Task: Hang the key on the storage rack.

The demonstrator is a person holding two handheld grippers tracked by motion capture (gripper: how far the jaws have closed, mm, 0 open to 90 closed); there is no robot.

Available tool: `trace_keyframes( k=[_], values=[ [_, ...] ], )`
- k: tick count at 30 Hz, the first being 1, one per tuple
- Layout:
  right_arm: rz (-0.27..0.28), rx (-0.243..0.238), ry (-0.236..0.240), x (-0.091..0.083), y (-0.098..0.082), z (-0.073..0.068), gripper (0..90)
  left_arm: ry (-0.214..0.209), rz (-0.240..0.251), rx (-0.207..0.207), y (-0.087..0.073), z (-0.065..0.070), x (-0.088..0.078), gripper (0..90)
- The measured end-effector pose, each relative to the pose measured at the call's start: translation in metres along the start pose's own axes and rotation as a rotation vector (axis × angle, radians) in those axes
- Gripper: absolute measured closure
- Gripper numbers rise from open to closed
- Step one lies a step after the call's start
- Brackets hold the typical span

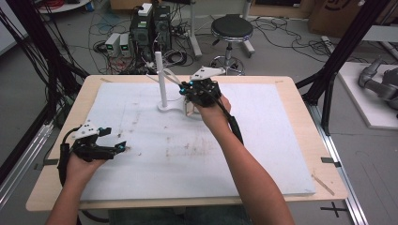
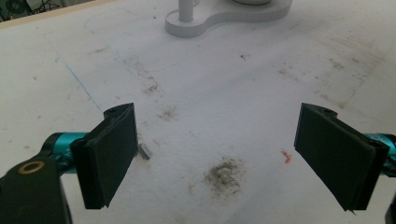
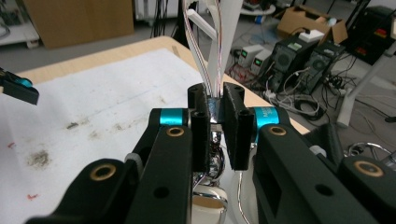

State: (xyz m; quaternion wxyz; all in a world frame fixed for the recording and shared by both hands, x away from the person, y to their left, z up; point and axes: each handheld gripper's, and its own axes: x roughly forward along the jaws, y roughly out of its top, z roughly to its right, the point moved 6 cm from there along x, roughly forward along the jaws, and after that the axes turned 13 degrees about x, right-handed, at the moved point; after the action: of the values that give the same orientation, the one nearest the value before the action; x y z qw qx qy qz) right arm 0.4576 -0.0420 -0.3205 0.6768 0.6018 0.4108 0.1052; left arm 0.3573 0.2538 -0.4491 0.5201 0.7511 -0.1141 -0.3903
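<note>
Hand-held gripper [image 3: 215,126] on flat ribbon cable [image 3: 212,56].

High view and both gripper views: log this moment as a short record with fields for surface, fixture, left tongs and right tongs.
surface: stained white mat on a wooden table
fixture: white stand, upright post on a flat base
left tongs: open, nothing between the jaws, over the mat's near left part
right tongs: shut on thin flat cable, beside the stand
</note>
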Motion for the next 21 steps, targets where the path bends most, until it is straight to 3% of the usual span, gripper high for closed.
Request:
trace_keyframes(
  k=[21],
  values=[
    [-0.036,-0.054,-0.023,0.036,0.017,-0.01,82.8,0.002,0.001,-0.008,-0.002,-0.002,0.0,13.6]
  ],
)
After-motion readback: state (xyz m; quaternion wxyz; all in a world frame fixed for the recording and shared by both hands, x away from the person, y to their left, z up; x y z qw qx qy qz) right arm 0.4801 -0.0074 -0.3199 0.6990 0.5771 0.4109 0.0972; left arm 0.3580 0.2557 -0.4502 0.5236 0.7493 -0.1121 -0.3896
